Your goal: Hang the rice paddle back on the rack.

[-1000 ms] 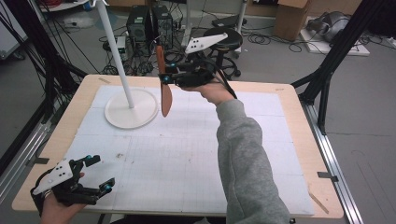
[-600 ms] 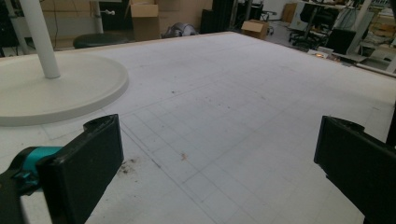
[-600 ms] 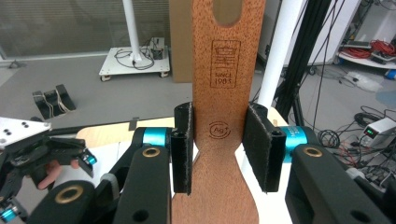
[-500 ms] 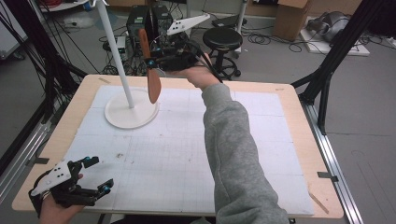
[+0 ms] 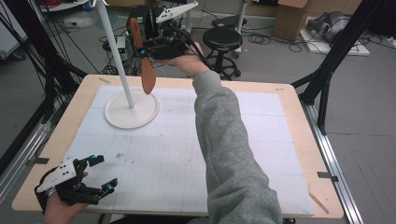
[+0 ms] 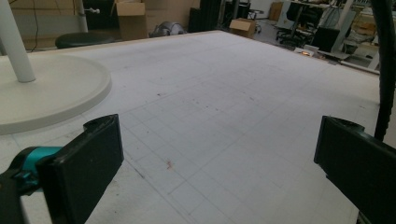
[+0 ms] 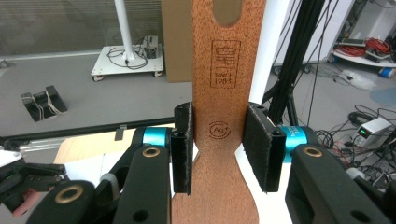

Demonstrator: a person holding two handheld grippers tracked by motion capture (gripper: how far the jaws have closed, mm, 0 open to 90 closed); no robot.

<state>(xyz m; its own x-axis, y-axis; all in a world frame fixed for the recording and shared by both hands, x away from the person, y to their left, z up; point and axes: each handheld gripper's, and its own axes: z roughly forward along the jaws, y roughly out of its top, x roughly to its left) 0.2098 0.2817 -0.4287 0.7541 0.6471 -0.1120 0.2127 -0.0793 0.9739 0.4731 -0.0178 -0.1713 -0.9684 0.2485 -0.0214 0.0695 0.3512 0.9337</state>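
Above the table's far edge, the right claw [image 5: 142,46] clamps an upright wooden spatula [image 5: 144,60], blade down.

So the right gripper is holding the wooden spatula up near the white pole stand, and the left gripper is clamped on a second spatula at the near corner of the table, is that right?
Not quite. The left gripper holds nothing: the left gripper view shows its jaws wide apart over the bare mat. The rest stands: the right gripper grips the wooden spatula beside the white pole stand.
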